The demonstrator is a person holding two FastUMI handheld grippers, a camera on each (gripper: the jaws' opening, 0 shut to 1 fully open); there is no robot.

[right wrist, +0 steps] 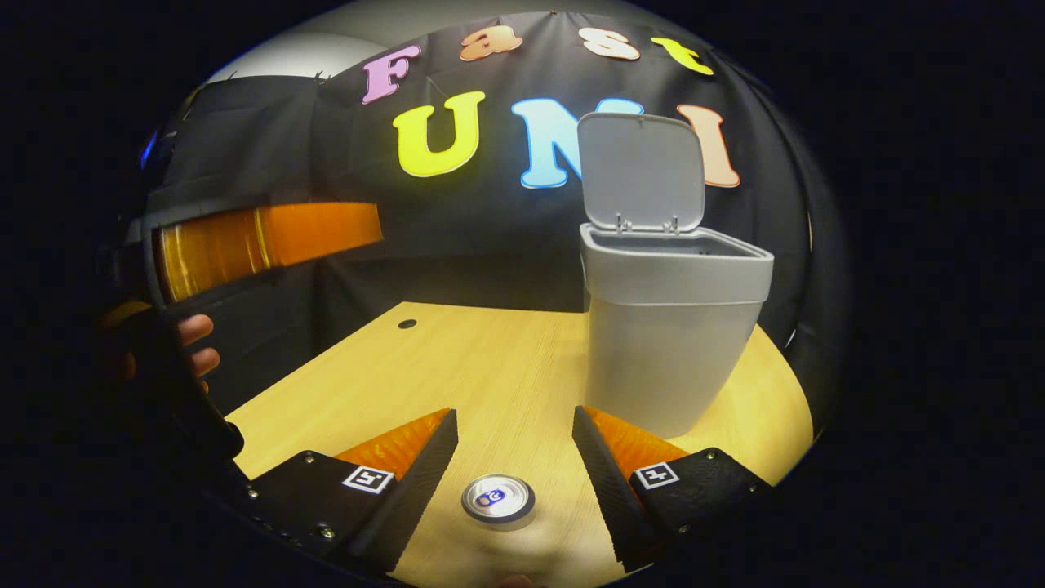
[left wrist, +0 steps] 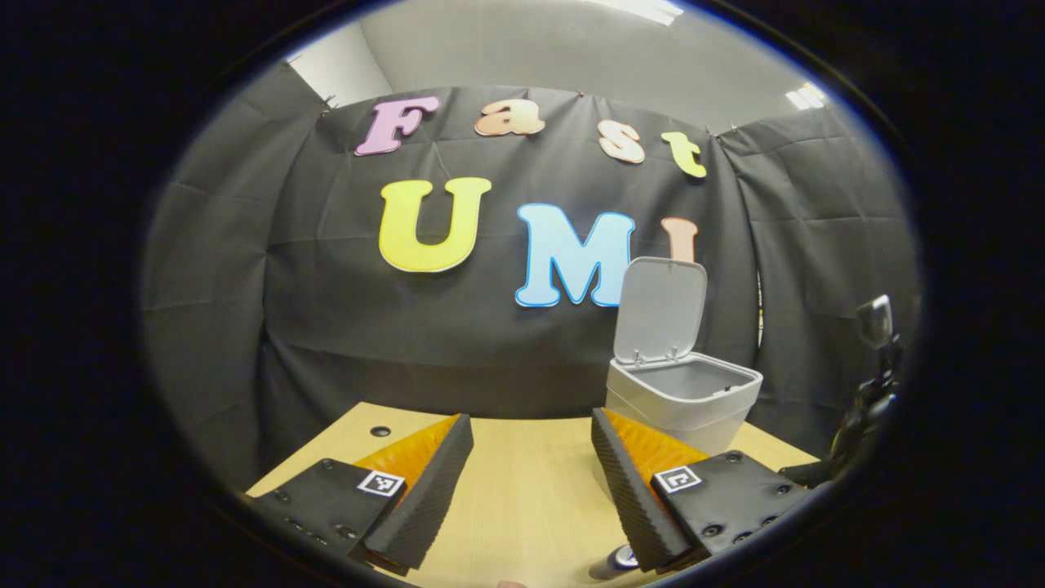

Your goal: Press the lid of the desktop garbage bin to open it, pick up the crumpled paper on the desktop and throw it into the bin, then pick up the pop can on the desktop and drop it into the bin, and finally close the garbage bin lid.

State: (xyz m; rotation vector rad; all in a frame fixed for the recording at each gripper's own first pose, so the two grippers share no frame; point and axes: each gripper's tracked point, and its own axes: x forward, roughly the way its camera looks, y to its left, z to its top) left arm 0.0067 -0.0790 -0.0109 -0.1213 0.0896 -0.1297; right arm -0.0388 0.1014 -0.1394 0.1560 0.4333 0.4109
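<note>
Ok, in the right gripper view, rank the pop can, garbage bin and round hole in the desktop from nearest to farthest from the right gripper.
1. Pop can, upright between the fingers.
2. Garbage bin, ahead right, lid open.
3. Desktop hole, far left.

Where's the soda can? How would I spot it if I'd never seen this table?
Find the wooden table with the tall grey bin, its lid flipped up. The can stands upright in front of the bin, between the right gripper's open fingers. It's the one small, round, shiny thing there.
</note>
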